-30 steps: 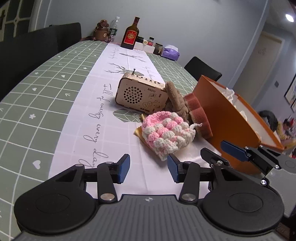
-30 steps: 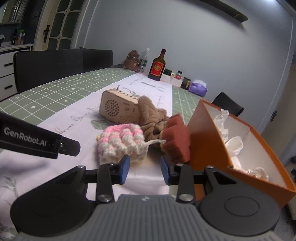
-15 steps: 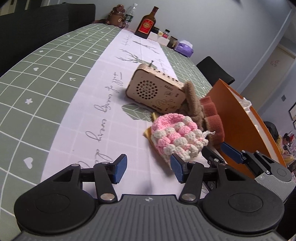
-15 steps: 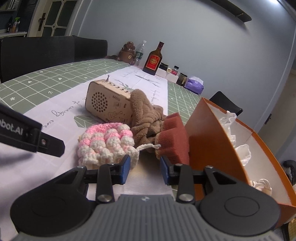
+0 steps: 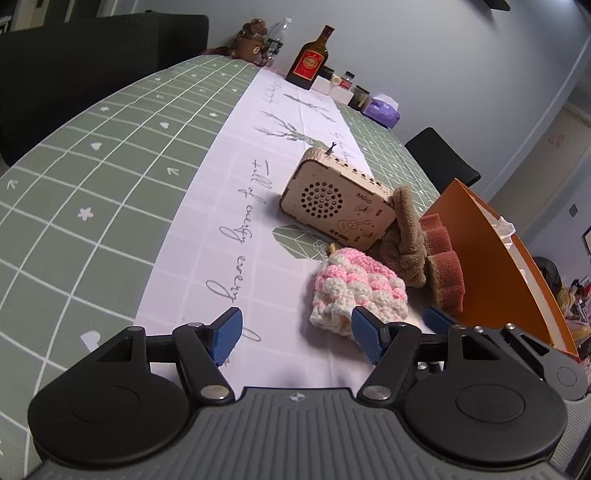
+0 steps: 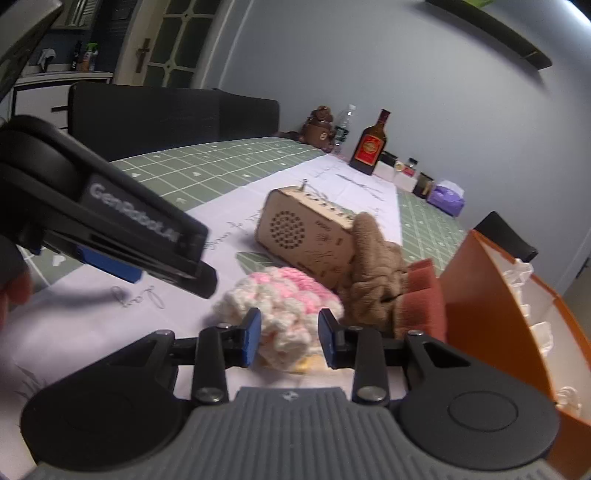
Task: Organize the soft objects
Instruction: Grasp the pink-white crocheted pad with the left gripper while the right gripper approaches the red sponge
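My left gripper [image 5: 297, 338] hangs low over the white runner [image 5: 236, 206] of the tabletop [image 5: 92, 155], its jaws spread wide with nothing between them. The pink-and-white crocheted pouch [image 5: 356, 291] lies at about one o'clock from it, its near edge just beside my right-hand blue pad [image 5: 365, 338]; whether they touch I cannot tell.

My right gripper [image 6: 289, 341] comes at the same pouch [image 6: 284, 306] from the other side. Its jaws stand partly apart, with the pouch's near end between the blue pads [image 6: 251, 341], but the blur keeps me from saying whether they press it. In that view my left gripper's arm [image 6: 110, 225] crosses at ten o'clock, above the runner.

Beyond the pouch, at twelve o'clock in the right wrist view, stands a wooden radio [image 6: 306, 236] with a speaker grille. A brown plush cloth [image 6: 376, 269] leans against the radio's right end, and a rust-red sponge [image 6: 424, 299] sits against the cloth at two o'clock. The sponge touches the wall of an orange box [image 6: 491, 306], which is tipped toward me with white crumpled stuff [image 6: 524, 273] inside.

At the tabletop's far end stand a dark bottle with a red label [image 5: 308, 61], a clear water bottle [image 5: 277, 35], a small brown figurine [image 5: 251, 37] and a purple tissue pack [image 5: 382, 109].
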Demonstrator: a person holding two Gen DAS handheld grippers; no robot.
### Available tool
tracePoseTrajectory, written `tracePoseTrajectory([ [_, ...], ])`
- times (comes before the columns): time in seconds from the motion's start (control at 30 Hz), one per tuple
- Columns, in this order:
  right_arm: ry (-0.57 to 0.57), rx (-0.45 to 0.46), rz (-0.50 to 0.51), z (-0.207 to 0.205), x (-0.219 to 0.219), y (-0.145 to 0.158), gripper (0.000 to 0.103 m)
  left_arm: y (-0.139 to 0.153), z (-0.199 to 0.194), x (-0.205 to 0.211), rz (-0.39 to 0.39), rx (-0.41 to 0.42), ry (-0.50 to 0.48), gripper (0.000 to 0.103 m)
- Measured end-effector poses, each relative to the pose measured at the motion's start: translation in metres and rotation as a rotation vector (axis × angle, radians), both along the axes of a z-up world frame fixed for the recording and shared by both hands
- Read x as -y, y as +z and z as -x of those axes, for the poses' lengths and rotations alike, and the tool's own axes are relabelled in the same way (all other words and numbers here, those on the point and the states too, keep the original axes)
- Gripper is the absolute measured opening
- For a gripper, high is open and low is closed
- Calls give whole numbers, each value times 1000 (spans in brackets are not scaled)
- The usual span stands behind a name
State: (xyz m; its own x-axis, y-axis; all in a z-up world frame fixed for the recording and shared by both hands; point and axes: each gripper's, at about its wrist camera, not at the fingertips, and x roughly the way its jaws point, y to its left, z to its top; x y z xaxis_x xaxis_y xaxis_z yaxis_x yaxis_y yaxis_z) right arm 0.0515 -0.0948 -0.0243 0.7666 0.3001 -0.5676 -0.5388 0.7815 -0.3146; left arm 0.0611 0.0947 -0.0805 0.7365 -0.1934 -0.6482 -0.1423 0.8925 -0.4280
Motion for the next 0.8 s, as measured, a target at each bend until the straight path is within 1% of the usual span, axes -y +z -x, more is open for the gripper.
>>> tracePoseTrajectory([
  [0.07,-32,-1,-23,-3,9,5,34,2,-4,4,-20,8,-31,84],
  [0.13,-83,2,-32,-8,18,9,38,0,-11,10,-27,6,-76,85],
  [0.27,-144,5,-6,-15,30,4,39,-6,-22,16,-19,1,-92,85],
  [0.4,-157,-41,-38,-17,39,-3,39,-13,-27,22,1,-9,-109,85],
  [0.47,-149,-57,-49,-18,39,-6,39,-16,-30,25,10,-19,-98,85],
  [0.6,-135,-66,-56,-21,38,-9,39,-9,-35,30,25,-4,-91,86],
  [0.67,-135,-76,-57,-23,37,-11,39,-3,-40,38,-10,9,-111,87],
  [0.7,-134,-83,-61,-24,37,-12,39,-1,-44,45,-45,6,-123,87],
  [0.73,-133,-92,-67,-26,37,-13,39,-1,-48,51,-82,-1,-137,87],
  [0.8,-138,-105,-74,-29,37,-15,39,-4,-57,61,-124,-24,-156,87],
])
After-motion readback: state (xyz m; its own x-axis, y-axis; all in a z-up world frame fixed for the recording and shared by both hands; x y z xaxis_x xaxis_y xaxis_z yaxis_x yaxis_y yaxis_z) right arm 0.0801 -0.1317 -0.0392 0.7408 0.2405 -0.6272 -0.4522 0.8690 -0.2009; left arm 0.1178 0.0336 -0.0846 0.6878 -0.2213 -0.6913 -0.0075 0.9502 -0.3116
